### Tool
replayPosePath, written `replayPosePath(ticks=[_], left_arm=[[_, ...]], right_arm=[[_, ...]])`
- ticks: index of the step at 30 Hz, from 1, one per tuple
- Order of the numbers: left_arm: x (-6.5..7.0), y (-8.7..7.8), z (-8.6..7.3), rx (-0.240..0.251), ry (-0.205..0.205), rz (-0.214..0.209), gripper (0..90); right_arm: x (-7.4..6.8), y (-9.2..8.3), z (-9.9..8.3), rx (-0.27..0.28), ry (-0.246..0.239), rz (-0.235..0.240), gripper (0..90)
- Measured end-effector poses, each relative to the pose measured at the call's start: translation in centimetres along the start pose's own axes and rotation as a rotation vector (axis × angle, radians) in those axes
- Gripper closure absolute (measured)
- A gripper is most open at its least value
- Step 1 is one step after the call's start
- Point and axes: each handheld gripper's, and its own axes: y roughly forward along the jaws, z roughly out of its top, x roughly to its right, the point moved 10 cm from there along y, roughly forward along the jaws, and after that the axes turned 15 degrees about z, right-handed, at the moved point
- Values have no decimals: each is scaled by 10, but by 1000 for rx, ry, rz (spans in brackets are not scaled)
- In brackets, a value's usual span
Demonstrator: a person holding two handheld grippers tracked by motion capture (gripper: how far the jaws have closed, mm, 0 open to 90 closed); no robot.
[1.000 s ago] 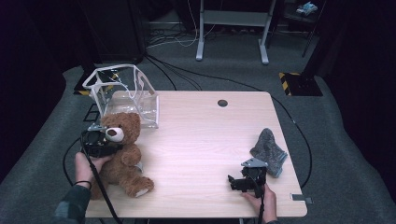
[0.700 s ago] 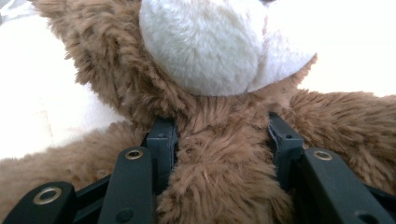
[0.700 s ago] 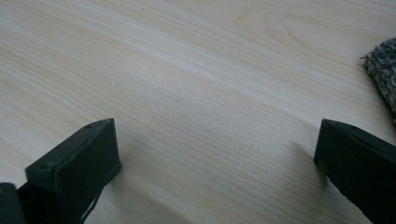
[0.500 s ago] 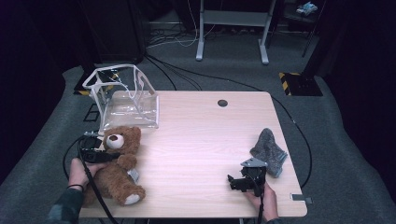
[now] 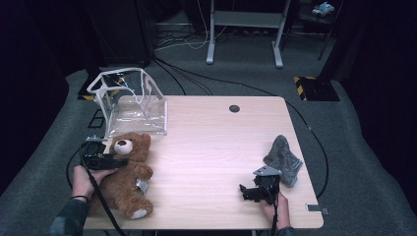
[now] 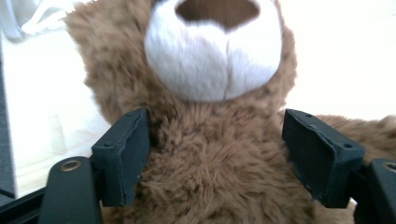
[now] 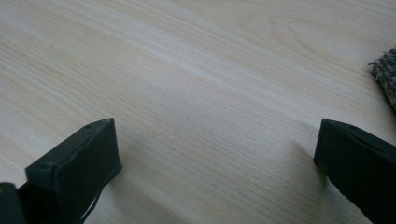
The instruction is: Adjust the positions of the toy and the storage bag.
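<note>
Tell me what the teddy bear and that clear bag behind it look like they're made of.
Teddy bear: soft plush, shaggy brown pile with a short white muzzle. Clear bag: likely glossy see-through plastic film with white edging; the table shows through it.

A brown plush teddy bear (image 5: 125,174) lay on its back at the table's near left corner, head toward the clear bag, legs pointing at the near edge. Its muzzle (image 6: 212,46) was white with a brown nose (the fur looked shaggy up close), and a pale sole showed on one foot.
</note>
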Motion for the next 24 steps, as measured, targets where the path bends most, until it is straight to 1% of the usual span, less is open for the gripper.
replayPosePath(ticks=[1,2,3,6,7,8,9,10,11,12,13,14,15,16,17,18,19,20,22,23,24], left_arm=[[1,-5,8,29,-17,11,219],[1,-5,8,29,-17,11,214],[0,-9,10,30,8,16,202],[1,-16,20,48,13,29,181],[1,-17,22,52,9,34,170],[1,-18,26,63,6,41,164],[2,-20,30,70,11,42,160],[1,-21,34,78,18,52,149],[2,-24,39,76,30,52,145],[2,-24,39,76,30,52,140],[3,-26,48,103,18,71,137],[3,-26,48,103,18,71,134],[3,-27,55,108,30,72,125],[3,-27,55,108,30,72,118],[5,-28,62,112,27,80,105],[5,-28,62,112,27,80,95],[6,-27,67,119,17,81,95],[7,-27,71,129,21,87,85],[9,-27,79,139,27,94,69],[9,-26,82,138,36,101,62],[11,-26,85,144,34,104,57]], right_arm=[[0,0,0,-2,0,4,0],[0,0,0,-2,0,4,0],[0,-1,-1,-5,-5,2,0],[-1,-1,-1,-5,-6,7,0],[0,-1,-1,2,-1,1,0],[0,-1,-1,3,-6,2,0],[0,-1,-1,2,-8,2,0],[0,-1,-1,0,-12,4,0],[0,-1,-1,2,-8,-1,0],[0,-1,-1,2,-8,-1,0],[-1,-2,-2,0,6,0,0],[-2,-2,-3,2,16,-1,0],[0,-2,-2,3,3,-4,0],[-1,-3,-3,3,6,-4,0],[0,-4,-4,5,12,-6,0],[0,-4,-4,5,12,-6,0],[0,-4,-4,5,7,-9,0],[0,-5,-5,7,9,-4,0],[0,-5,-5,10,18,-13,0],[0,-6,-6,4,12,-8,0],[0,-6,-6,6,15,-12,0]])
